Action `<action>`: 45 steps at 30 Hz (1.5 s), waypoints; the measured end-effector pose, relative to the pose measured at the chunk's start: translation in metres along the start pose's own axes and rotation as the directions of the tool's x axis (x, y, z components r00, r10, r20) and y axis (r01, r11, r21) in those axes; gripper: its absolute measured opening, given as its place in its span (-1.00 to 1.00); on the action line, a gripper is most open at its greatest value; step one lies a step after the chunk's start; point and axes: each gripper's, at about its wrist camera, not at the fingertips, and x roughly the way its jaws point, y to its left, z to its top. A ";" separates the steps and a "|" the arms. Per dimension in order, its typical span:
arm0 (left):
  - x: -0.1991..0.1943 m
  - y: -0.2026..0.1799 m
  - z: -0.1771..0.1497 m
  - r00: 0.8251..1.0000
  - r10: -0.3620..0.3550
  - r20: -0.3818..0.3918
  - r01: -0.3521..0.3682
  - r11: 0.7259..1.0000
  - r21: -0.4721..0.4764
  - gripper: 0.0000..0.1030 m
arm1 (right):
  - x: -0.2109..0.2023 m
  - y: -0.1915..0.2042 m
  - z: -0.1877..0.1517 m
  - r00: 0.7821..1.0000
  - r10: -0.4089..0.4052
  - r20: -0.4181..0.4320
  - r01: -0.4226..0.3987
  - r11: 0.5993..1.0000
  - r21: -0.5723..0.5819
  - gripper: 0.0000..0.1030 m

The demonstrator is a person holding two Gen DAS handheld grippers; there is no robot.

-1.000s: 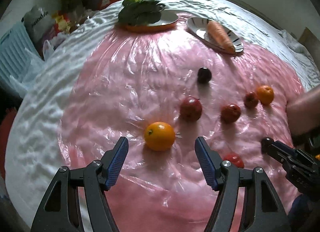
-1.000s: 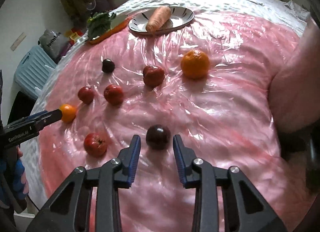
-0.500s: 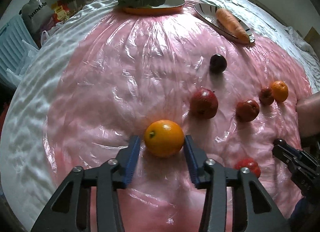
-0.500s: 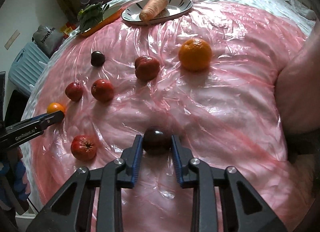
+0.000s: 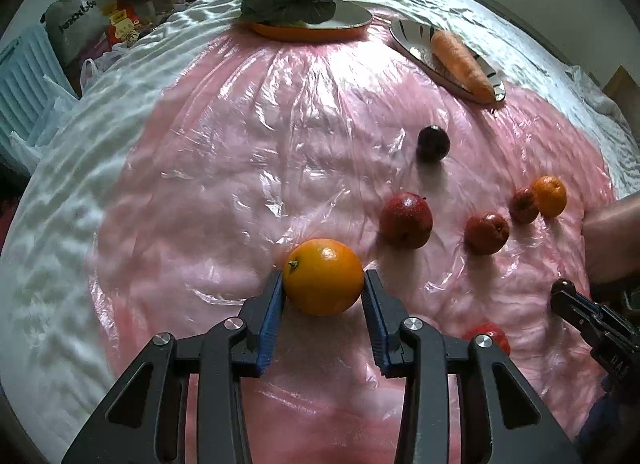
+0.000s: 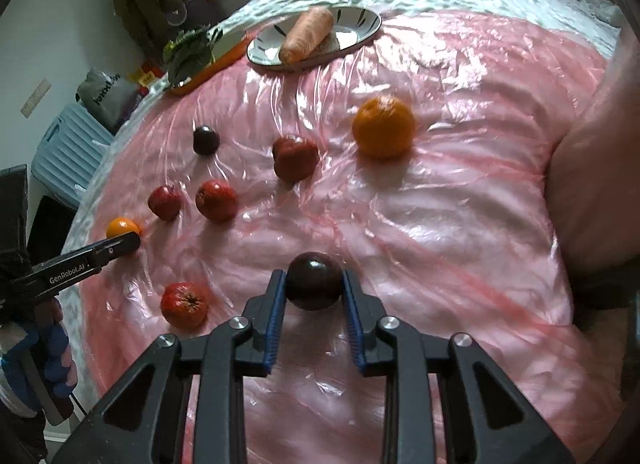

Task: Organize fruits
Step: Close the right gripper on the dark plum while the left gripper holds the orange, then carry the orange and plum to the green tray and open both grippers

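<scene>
Left gripper (image 5: 324, 288): jaws closed in during the last second, blue pads now pressing both sides of the orange (image 5: 323, 276), which sits on the pink plastic-covered surface (image 5: 240, 167). Right gripper (image 6: 314, 284): clamped tight on a dark plum (image 6: 314, 280), also resting on the plastic. Red apples (image 6: 216, 199), a second orange (image 6: 383, 126) lie beyond.

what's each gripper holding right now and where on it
Left gripper pinches the orange across its two sides; right gripper pinches the dark plum the same way.
</scene>
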 end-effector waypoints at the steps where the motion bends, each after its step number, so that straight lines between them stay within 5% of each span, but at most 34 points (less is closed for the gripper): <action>1: -0.002 0.001 0.000 1.000 -0.001 0.003 0.001 1.000 -0.004 -0.35 | -0.002 -0.001 0.000 1.000 0.000 0.004 0.000 1.000 0.001 -0.38; 11: -0.027 -0.002 -0.005 1.000 0.005 0.026 -0.005 1.000 0.021 -0.35 | -0.029 -0.010 -0.012 0.999 0.001 0.034 -0.001 1.000 0.018 -0.38; 23: -0.060 -0.093 -0.054 0.996 -0.082 -0.041 0.090 0.956 0.278 -0.35 | -0.081 -0.035 -0.059 0.999 0.034 0.016 -0.035 0.999 0.042 -0.38; 29: -0.070 -0.167 -0.087 0.980 -0.161 -0.114 0.194 0.894 0.405 -0.35 | -0.112 -0.075 -0.081 1.000 -0.011 0.022 0.009 0.995 0.097 -0.38; 41: -0.080 -0.349 -0.140 0.913 -0.323 -0.250 0.408 0.697 0.590 -0.34 | -0.189 -0.202 -0.110 0.982 -0.177 0.071 0.155 0.957 0.244 -0.38; 45: -0.077 -0.405 -0.144 0.894 -0.359 -0.268 0.446 0.652 0.614 -0.34 | -0.215 -0.254 -0.111 0.965 -0.244 0.099 0.207 0.934 0.291 -0.38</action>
